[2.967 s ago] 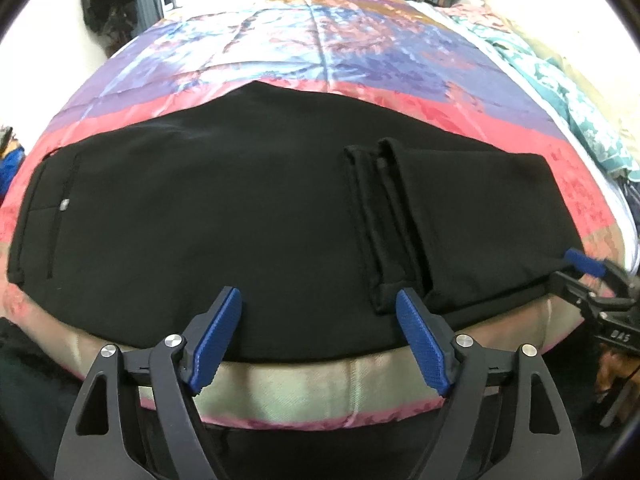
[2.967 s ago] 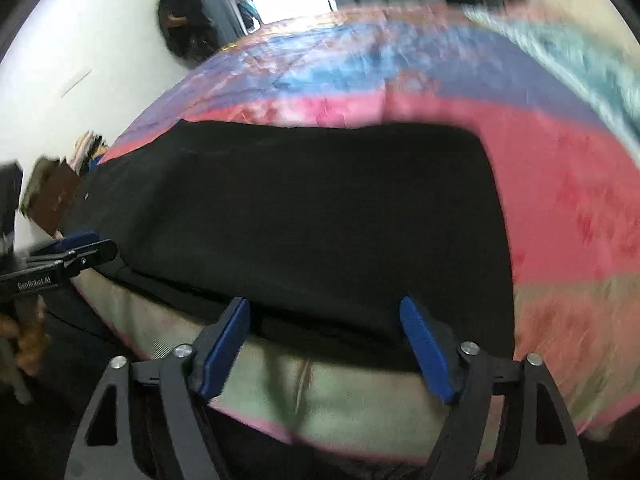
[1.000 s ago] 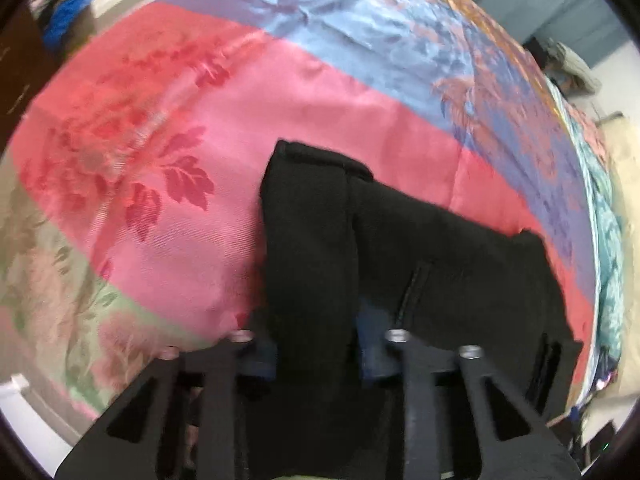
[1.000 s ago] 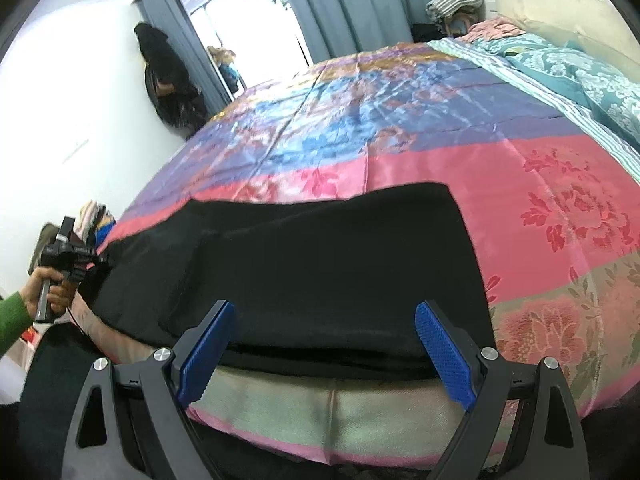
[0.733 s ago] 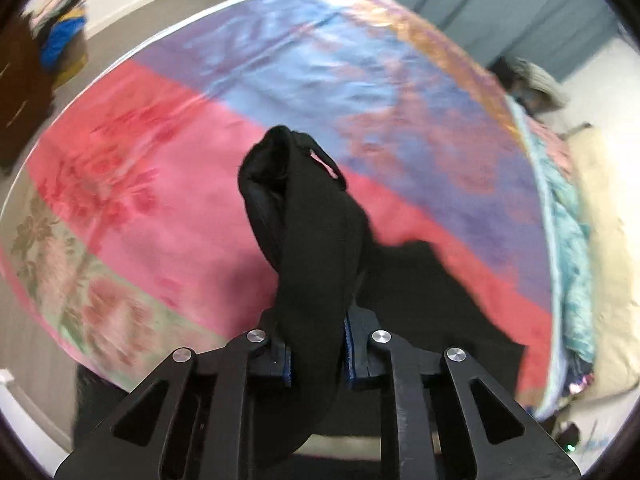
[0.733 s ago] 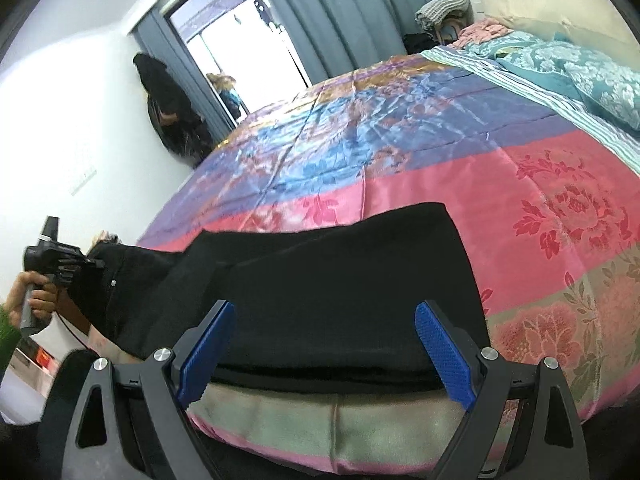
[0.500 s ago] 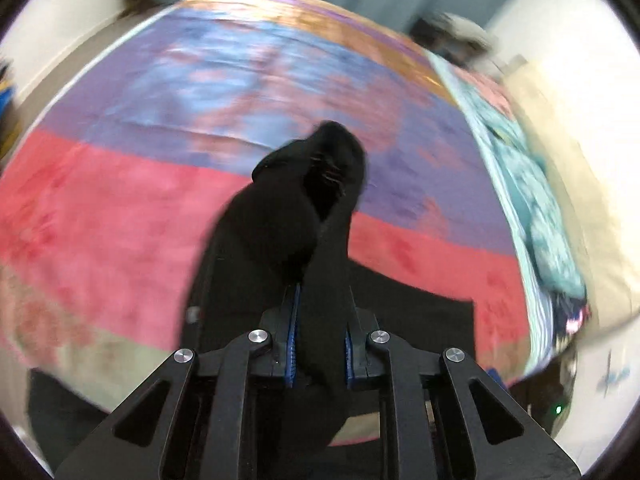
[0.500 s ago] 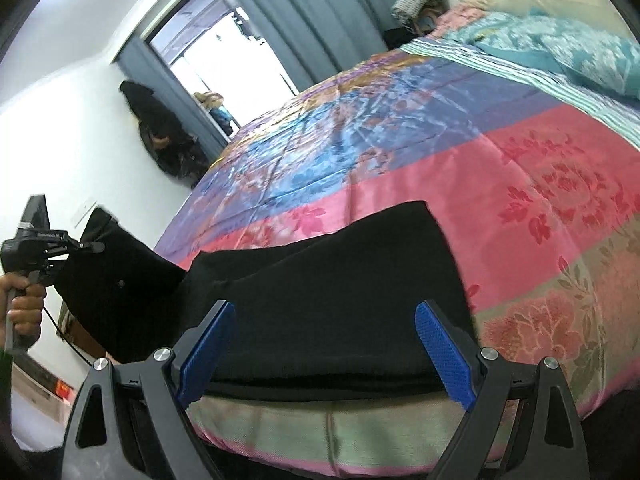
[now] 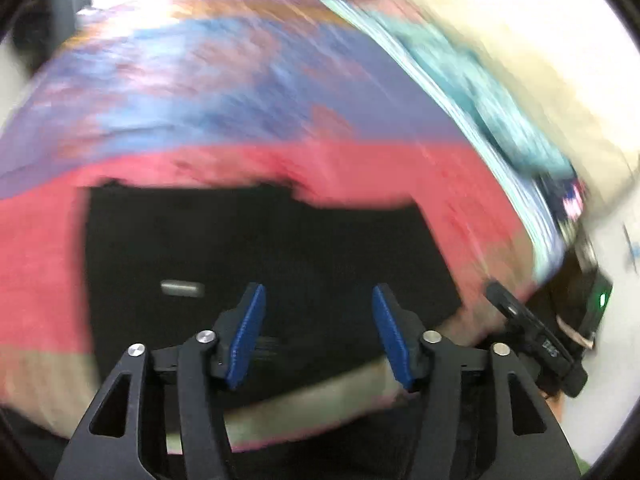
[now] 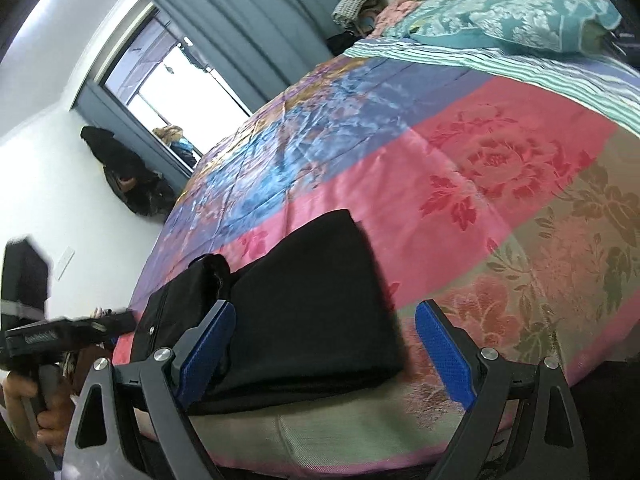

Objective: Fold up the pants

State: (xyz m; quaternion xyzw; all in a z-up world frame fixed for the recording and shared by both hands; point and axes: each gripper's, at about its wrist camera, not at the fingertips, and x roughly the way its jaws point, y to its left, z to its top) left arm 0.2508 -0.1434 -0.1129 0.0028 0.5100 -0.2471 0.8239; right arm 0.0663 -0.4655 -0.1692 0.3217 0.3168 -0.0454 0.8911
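The black pants, soft and floppy, are seen folded at the bed's near edge, best taken by an edge, with both tongs apart and empty.

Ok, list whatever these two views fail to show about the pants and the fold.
- Left wrist view: motion blur smears the pants; fold edges and layer count unreadable, and the small grey mark cannot be identified.
- Right wrist view: the right tongs cover the pants' near edge.
- Right wrist view: the left tongs are blurred, so open or shut is unclear there.
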